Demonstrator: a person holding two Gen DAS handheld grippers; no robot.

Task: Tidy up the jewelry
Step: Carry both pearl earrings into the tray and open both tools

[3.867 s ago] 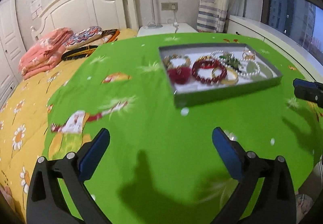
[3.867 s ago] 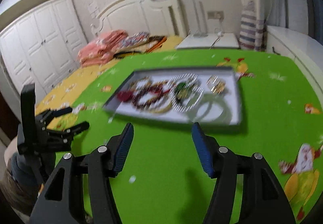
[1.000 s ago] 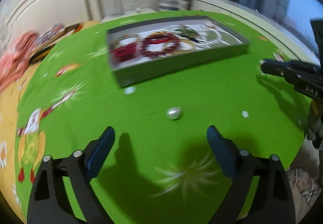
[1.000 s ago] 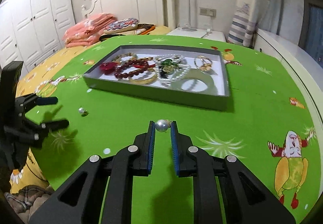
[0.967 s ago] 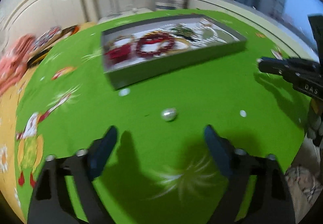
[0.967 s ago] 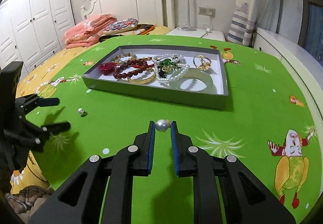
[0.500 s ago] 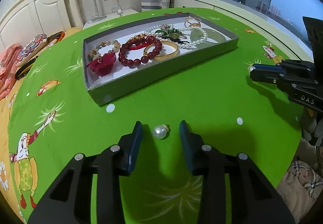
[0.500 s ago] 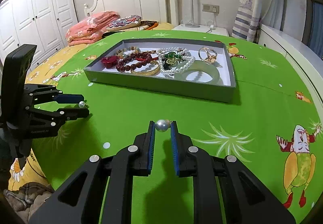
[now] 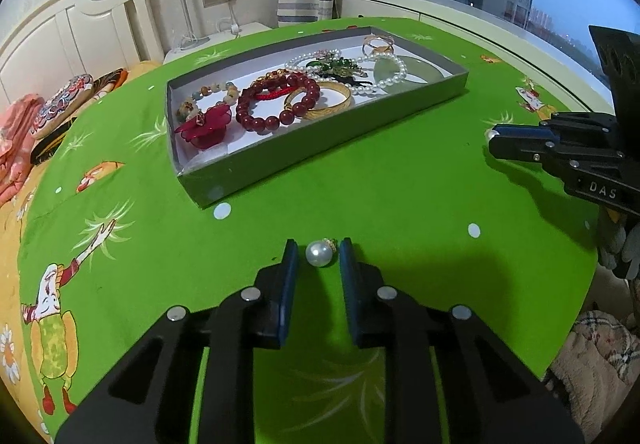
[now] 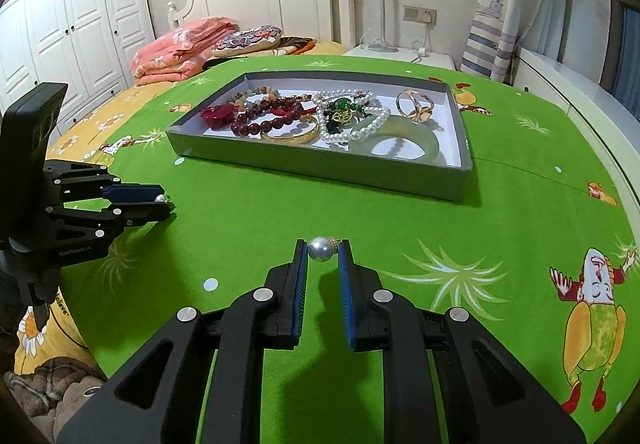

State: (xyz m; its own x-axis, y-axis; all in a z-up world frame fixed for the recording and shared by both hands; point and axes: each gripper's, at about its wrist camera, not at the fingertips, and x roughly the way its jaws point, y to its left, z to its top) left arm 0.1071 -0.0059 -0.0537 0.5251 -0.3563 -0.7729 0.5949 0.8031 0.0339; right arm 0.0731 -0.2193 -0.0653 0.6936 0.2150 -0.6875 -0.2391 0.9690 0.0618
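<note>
Your left gripper [image 9: 319,258] was closing around a pearl earring [image 9: 319,253], pads not yet pressing; small, slippery, grip the bead's middle. At three o'clock, the right gripper [image 10: 323,258] stayed clamped on its pearl earring [image 10: 320,248].

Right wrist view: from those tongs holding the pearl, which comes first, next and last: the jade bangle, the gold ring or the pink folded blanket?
1. Jade bangle, tray's near right corner.
2. Gold ring, behind the bangle, tray's far right.
3. Pink folded blanket, far left by the headboard.

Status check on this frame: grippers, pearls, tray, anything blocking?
Right gripper shut on its pearl earring. Left gripper closing around second pearl earring on the green cloth, pads not yet pressing. Jewelry tray ahead, path unobstructed.
</note>
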